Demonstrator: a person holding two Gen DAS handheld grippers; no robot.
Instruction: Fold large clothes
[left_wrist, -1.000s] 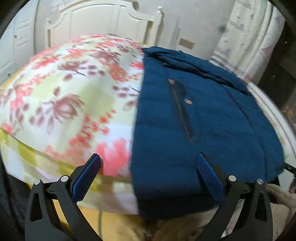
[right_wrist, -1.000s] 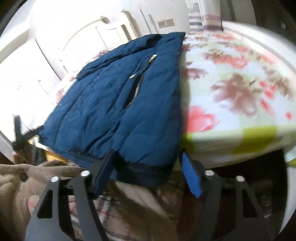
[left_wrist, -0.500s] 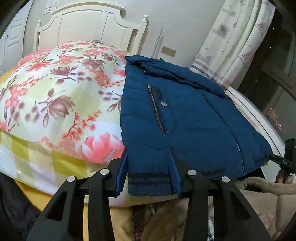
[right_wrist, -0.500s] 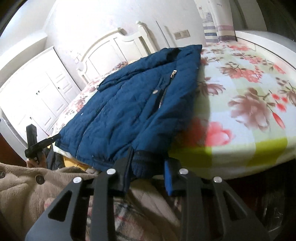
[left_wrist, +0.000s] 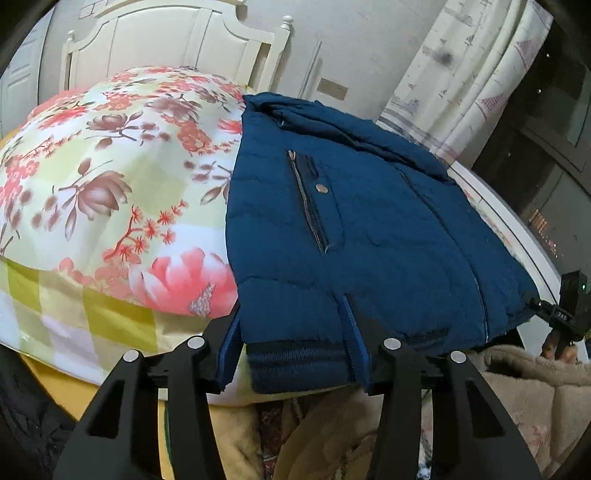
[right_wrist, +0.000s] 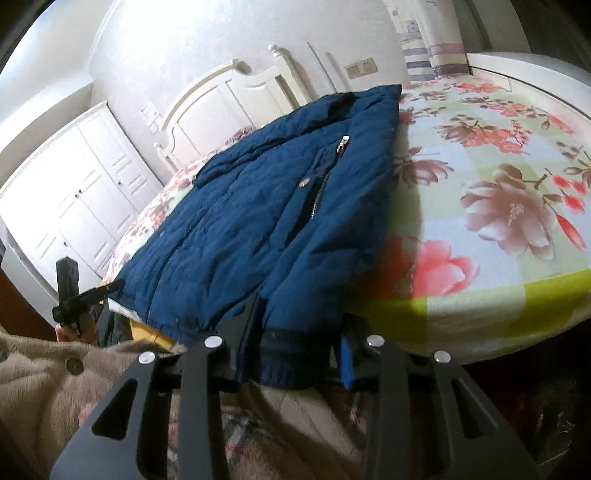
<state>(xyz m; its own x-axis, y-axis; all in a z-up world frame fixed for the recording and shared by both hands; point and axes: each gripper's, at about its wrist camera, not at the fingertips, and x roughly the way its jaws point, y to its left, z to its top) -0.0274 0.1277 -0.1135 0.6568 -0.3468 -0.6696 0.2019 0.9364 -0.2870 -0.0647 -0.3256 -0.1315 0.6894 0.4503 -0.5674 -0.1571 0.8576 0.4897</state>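
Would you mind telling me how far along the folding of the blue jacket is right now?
Done: the blue padded jacket lies on the floral bedspread with its sides apparently folded in. In hand: the left gripper and right gripper each hold the ribbed hem at a corner, though both sets of jaws are opening slightly. Left: carrying the hem up toward the collar.
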